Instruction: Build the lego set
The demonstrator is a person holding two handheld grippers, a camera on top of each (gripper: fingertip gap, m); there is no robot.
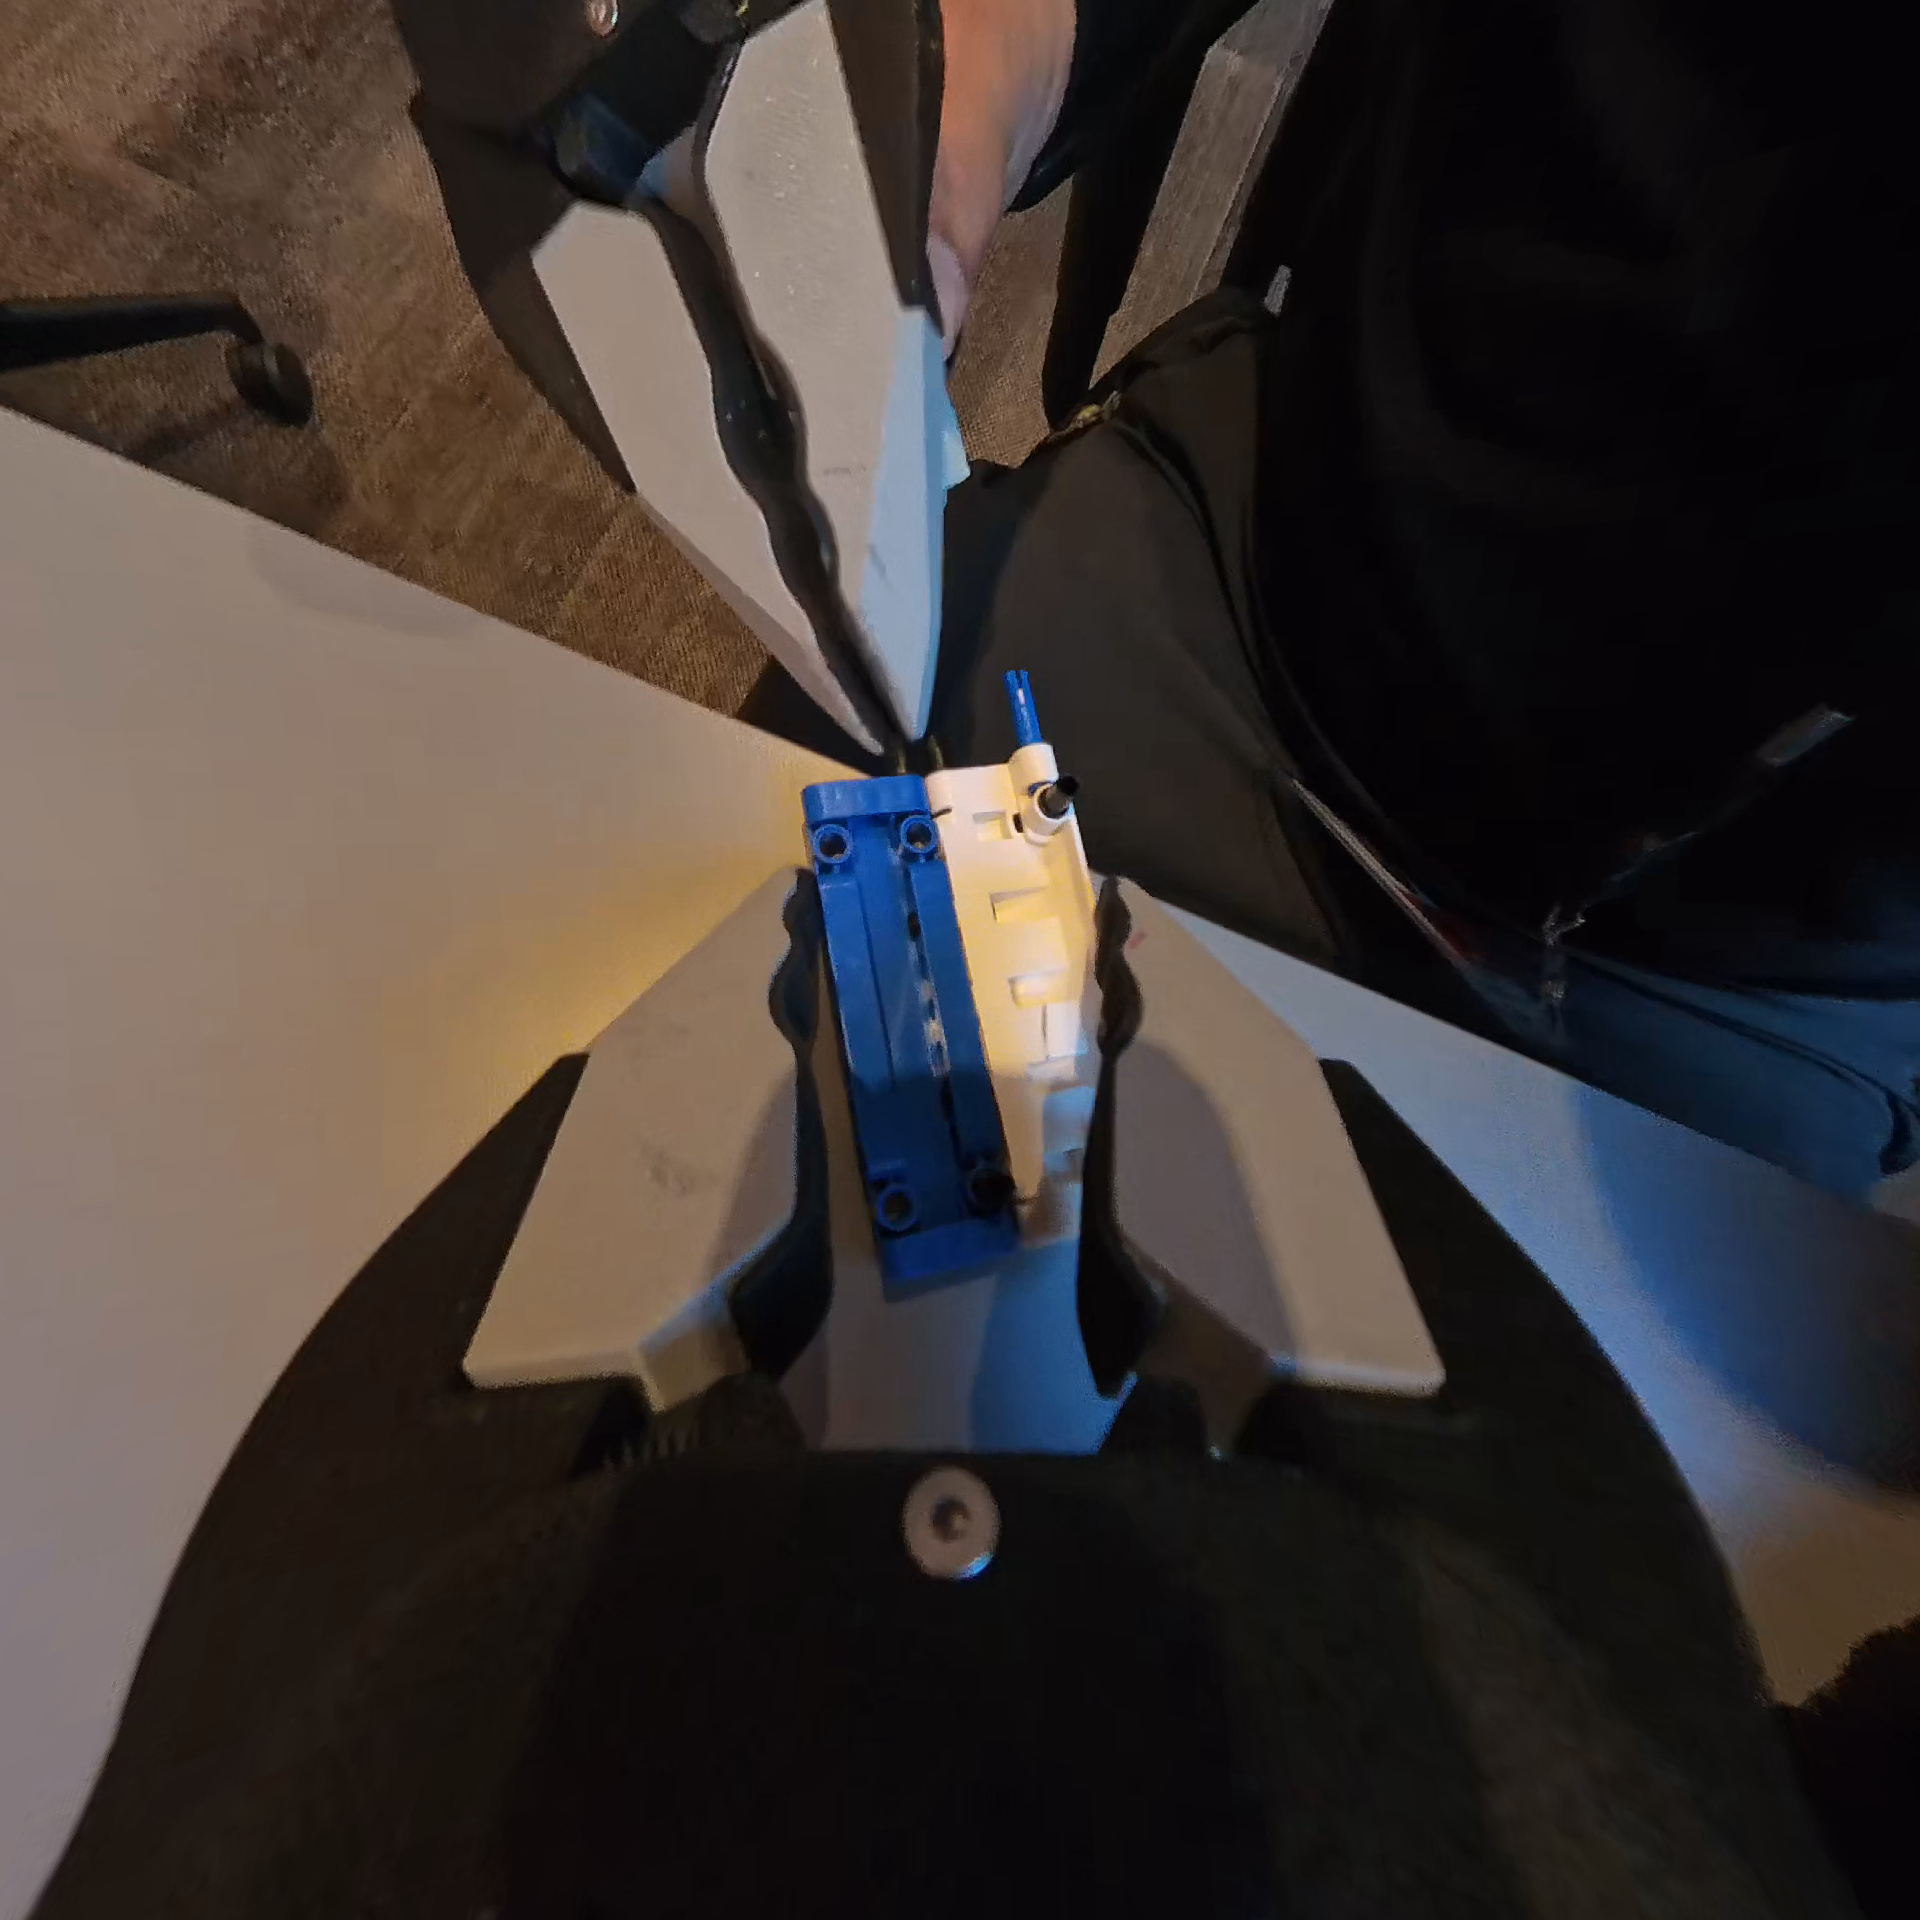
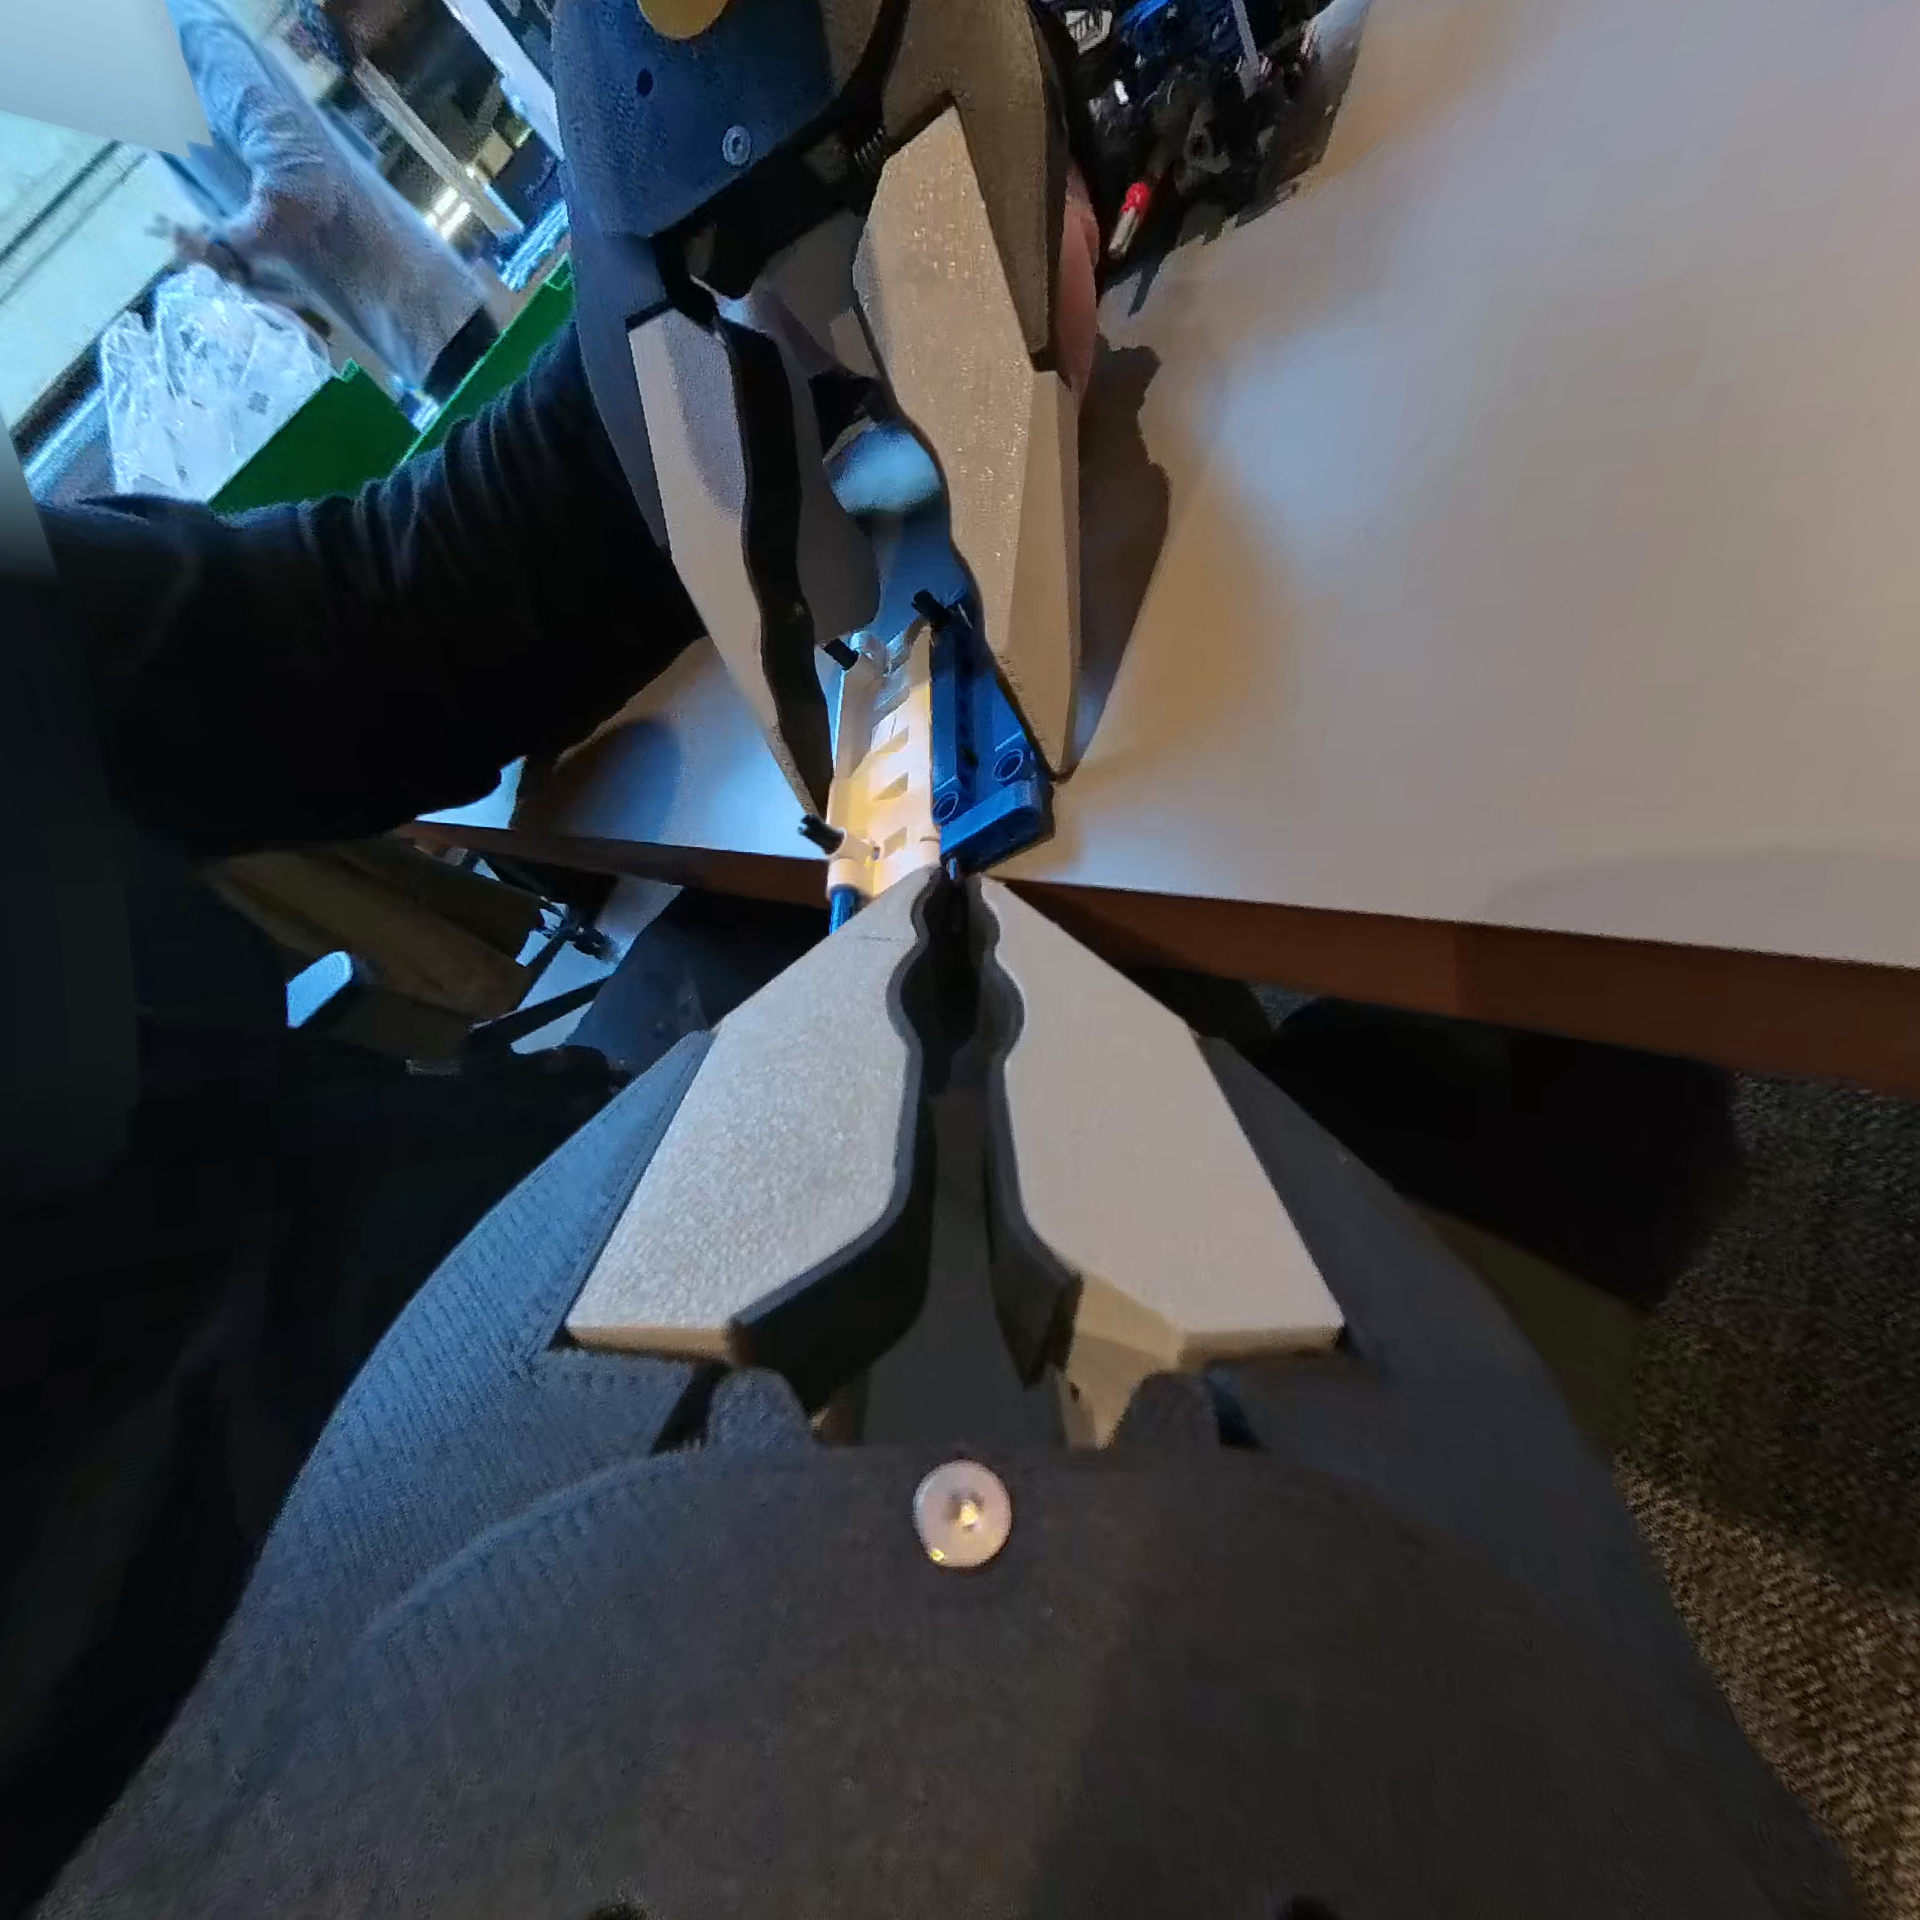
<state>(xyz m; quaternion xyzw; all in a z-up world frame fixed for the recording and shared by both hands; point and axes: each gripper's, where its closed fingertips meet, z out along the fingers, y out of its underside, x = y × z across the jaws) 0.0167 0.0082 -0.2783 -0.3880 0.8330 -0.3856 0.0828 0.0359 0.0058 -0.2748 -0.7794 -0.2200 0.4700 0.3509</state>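
Note:
A blue and white lego assembly (image 1: 904, 1018) is clamped lengthwise between the fingers of my left gripper (image 1: 951, 904), just above the white table (image 1: 260, 831) near its edge. A blue pin (image 1: 1021, 707) and a black pin (image 1: 1055, 800) stick out of its white far end. My right gripper (image 1: 904, 740) comes in from the opposite side with its jaws shut, its tips touching the assembly's far end at the blue-white seam. In the right wrist view my right gripper (image 2: 951, 888) meets the assembly (image 2: 987, 748), held by my left gripper (image 2: 930, 779). I cannot see any small piece between the right tips.
The table's brown edge (image 2: 1455, 956) runs just under the assembly. A pile of loose lego parts (image 2: 1174, 94) lies at the table's far end. A person's dark sleeve (image 2: 364, 644) and dark clothing (image 1: 1455, 520) are close by. A chair caster (image 1: 265, 374) stands on the carpet. The grippers are tip to tip, or close to it.

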